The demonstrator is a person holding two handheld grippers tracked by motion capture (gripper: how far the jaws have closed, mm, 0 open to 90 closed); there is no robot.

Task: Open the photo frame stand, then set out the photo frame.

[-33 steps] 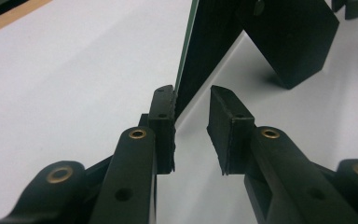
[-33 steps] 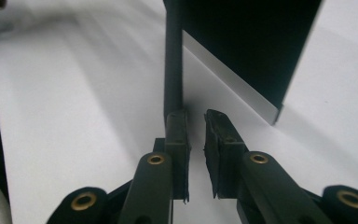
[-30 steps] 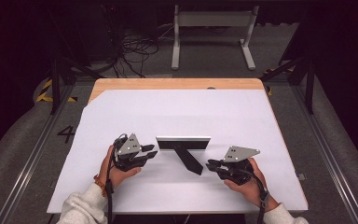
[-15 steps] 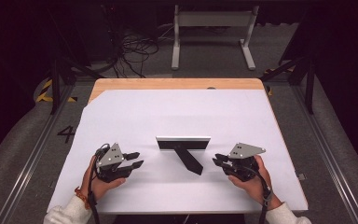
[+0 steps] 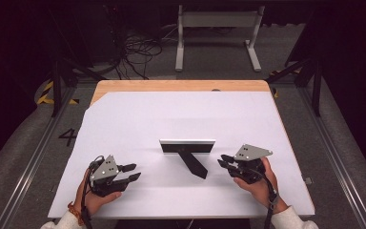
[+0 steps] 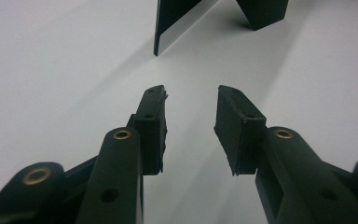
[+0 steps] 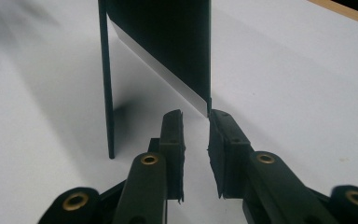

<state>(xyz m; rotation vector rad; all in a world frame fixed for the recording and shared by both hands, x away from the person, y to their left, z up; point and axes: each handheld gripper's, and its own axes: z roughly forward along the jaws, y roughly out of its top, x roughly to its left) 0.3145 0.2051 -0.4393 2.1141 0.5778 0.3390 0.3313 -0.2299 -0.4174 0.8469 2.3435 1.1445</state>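
Observation:
A black picture frame (image 5: 188, 146) stands upright on the white table top (image 5: 171, 114), propped by a black back leg (image 5: 193, 164) that reaches toward me. My left gripper (image 5: 134, 171) lies low at the frame's left, well apart from it; its jaws have just been opening and nothing is between them (image 6: 191, 95). The frame (image 6: 168, 18) shows farther off in the left gripper view. My right gripper (image 5: 221, 161) sits just off the frame's right end, jaws a little apart and empty (image 7: 195, 116), with the frame's edge (image 7: 168, 42) right ahead of the tips.
A strip of bare wood (image 5: 181, 86) runs along the table's far edge. Beyond it on the dark floor are a white stand (image 5: 217, 28) and loose cables (image 5: 138, 47). Metal rails (image 5: 33, 157) flank the table.
The left gripper has drawn away from the frame, leftward and toward me, and its jaws stand wider. The right gripper has shifted slightly to the right.

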